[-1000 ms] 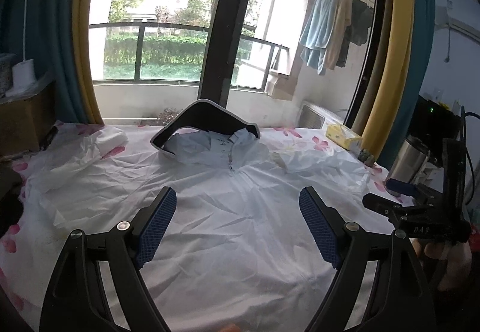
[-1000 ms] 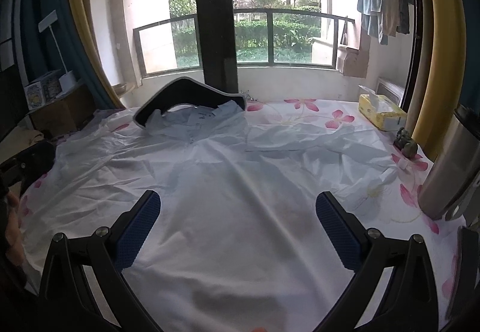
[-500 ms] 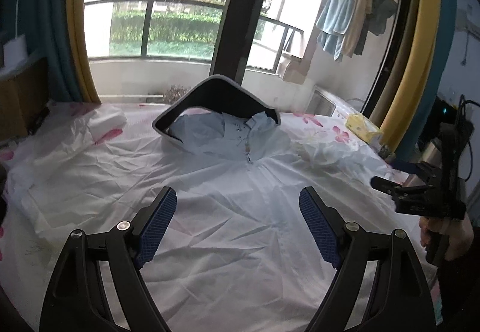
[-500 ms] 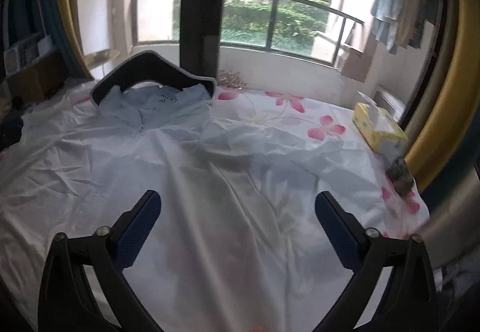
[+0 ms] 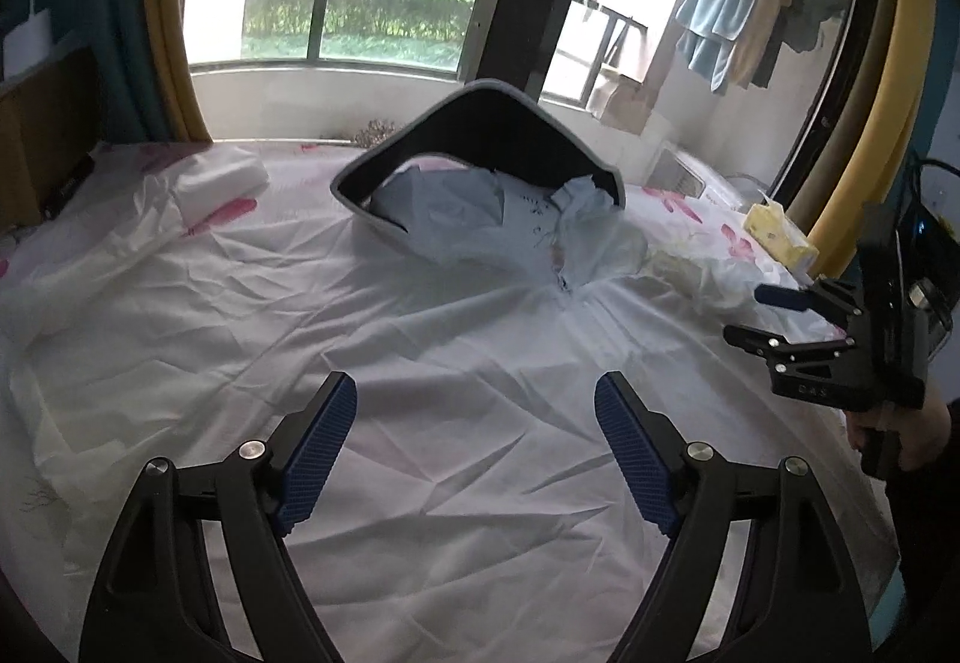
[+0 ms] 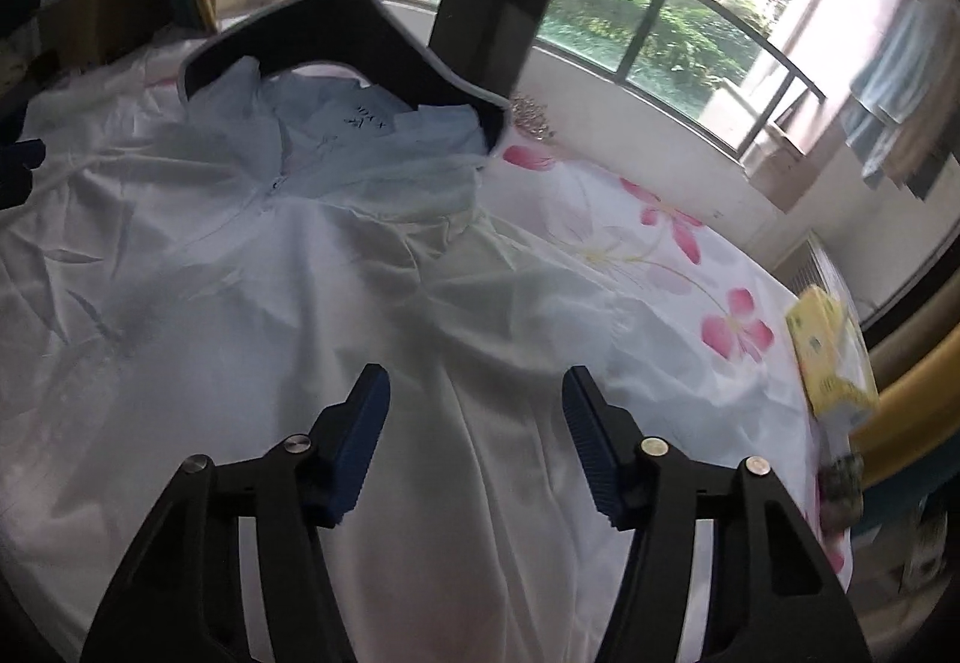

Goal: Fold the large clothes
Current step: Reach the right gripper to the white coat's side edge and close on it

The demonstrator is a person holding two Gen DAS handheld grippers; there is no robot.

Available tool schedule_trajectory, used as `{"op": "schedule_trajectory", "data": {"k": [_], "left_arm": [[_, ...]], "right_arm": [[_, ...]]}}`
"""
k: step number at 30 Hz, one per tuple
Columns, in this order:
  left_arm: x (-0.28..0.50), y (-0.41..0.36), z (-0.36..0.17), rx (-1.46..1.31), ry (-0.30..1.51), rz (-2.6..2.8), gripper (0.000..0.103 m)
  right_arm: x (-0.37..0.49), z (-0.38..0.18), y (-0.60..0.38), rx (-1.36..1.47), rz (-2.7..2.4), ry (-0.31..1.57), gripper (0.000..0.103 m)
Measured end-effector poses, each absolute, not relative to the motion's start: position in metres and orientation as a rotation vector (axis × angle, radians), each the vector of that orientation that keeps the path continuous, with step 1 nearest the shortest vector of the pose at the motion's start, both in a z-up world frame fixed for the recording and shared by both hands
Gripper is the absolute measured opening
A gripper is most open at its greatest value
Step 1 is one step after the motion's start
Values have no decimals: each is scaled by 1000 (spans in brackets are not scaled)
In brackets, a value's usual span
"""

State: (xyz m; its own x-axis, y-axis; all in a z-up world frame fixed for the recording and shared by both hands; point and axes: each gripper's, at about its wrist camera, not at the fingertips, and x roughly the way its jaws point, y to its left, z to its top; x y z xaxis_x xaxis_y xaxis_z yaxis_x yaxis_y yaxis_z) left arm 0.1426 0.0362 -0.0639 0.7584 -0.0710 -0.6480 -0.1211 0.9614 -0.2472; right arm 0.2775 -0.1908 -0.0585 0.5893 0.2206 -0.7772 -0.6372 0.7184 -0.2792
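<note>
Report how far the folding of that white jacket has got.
Done: the white jacket lies spread flat on the floral sheet, hood brim at the far end. In hand: nothing gripped; left gripper open, right gripper jaws have just been closing over the fabric. Left: every fold.

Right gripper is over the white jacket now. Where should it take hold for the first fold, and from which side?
Probably the white jacket along its outer side edge, coming in from the floral sheet side. There the fabric lies flat and ends over the sheet, so a jaw could slip under. The right gripper, jaws just closing, holds nothing.
</note>
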Motion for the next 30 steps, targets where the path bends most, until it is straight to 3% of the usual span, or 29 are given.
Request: {"op": "schedule_trajectory", "data": {"k": [9, 12, 13, 14, 30], "left_arm": [[149, 36, -74, -301, 739, 0, 84], [148, 36, -73, -304, 735, -6, 84], [147, 35, -72, -304, 734, -7, 84], [147, 35, -71, -302, 731, -8, 84], [121, 41, -42, -289, 666, 25, 79]], "right_arm": [[301, -73, -174, -619, 590, 821, 58], [310, -73, -178, -577, 592, 832, 27], [312, -71, -179, -560, 590, 830, 11], [312, -71, -179, -545, 594, 829, 5], [290, -2, -201, -468, 532, 655, 2]]}}
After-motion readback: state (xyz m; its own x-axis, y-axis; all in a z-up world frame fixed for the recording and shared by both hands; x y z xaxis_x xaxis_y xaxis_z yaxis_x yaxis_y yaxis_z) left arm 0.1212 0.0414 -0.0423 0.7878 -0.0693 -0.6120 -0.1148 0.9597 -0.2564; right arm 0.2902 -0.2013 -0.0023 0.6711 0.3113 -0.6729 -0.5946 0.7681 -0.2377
